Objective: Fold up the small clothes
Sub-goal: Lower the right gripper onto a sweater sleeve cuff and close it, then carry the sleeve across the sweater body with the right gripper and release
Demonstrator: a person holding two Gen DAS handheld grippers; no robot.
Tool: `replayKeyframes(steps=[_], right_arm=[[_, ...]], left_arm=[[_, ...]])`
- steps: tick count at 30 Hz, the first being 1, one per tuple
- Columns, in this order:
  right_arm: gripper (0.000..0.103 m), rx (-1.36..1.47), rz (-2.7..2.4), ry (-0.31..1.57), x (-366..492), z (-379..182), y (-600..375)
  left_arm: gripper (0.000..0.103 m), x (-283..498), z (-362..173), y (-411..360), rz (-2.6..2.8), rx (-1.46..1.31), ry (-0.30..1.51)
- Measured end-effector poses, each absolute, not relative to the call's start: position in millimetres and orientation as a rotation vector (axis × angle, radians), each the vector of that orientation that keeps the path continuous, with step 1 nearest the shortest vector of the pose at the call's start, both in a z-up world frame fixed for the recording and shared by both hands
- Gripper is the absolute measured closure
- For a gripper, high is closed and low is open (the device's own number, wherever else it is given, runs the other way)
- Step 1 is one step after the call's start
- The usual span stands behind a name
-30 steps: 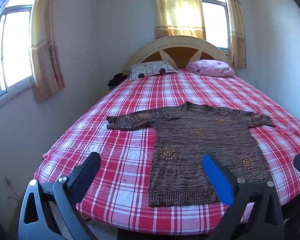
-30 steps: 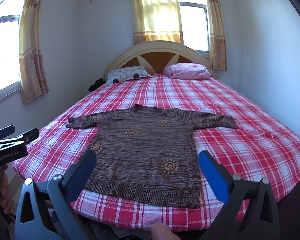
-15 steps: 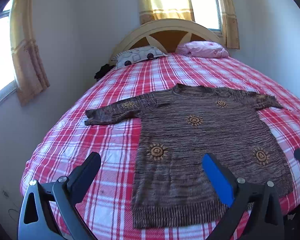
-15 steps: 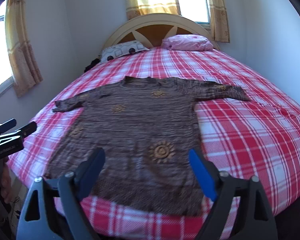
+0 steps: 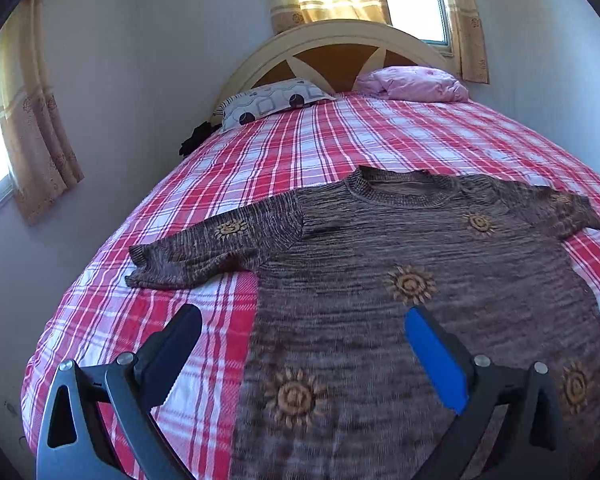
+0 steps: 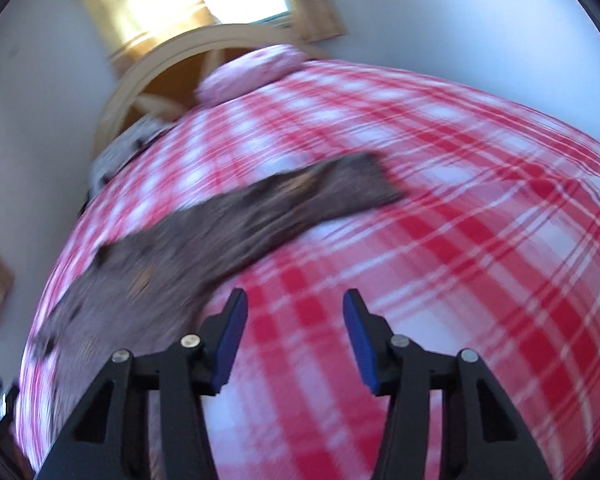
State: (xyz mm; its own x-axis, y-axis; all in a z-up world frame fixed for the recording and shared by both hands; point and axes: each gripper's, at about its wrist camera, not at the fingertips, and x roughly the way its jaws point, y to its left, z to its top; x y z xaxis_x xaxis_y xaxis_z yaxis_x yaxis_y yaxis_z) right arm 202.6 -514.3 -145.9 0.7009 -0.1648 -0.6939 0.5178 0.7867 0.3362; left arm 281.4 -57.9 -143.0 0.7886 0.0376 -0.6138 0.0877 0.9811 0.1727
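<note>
I am just starting: the brown sweater (image 5: 380,300) is lying flat and unfolded on the bed (image 5: 300,152) under my wide-spread left gripper (image 5: 300,360), and my right gripper (image 6: 295,336), its jaws just closing with nothing between them, is beside its sleeve (image 6: 340,188).

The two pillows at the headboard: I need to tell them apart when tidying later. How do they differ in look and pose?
The patterned pillow is white-grey with dark dots and outlined shapes; the pink pillow is plain pale pink. The patterned pillow lies flat and smooth; the pink pillow looks crumpled and bunched. The patterned pillow sits on the left of the bed, the pink pillow on the right. Both rest on the plaid bedspread against the headboard.
</note>
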Motion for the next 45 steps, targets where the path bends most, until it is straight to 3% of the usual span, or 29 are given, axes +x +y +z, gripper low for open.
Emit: replayKeyframes(steps=[10,18,19,20,21,26,38,45], right_arm=[[0.053,0.785,-0.431,0.701,252.7,-182.6,-612.9],[0.053,0.796,-0.451,0.748,276.0,-202.7,-624.8],[0.058,0.786,-0.463,0.752,277.6,-202.9,-624.9],[0.075,0.778,-0.473,0.758,279.2,-203.4,-624.8],[0.084,0.781,-0.479,0.774,282.5,-205.9,-626.8],[0.092,0.743,-0.474,0.782,293.2,-199.3,-624.6],[0.094,0.264,-0.133,0.717,343.1,-103.1,-455.8],[0.095,0.121,0.082,0.78,372.8,-120.2,-348.8]], left_arm=[[0.001,348.6,-165.4,-78.5,-0.048,0.163,0.729],[0.001,368.8,-192.2,-79.7,-0.051,0.136,0.788],[0.001,368.9,-194.4,-79.2,-0.053,0.132,0.793],[0.001,368.5,-196.3,-78.2,-0.056,0.128,0.796],[0.001,368.5,-197.8,-77.7,-0.058,0.126,0.799],[0.001,364.7,-197.3,-71.6,-0.072,0.104,0.801],[0.001,364.1,-186.3,-72.2,-0.145,0.051,0.825],[0.001,365.7,-180.3,-70.3,-0.17,0.03,0.837]])
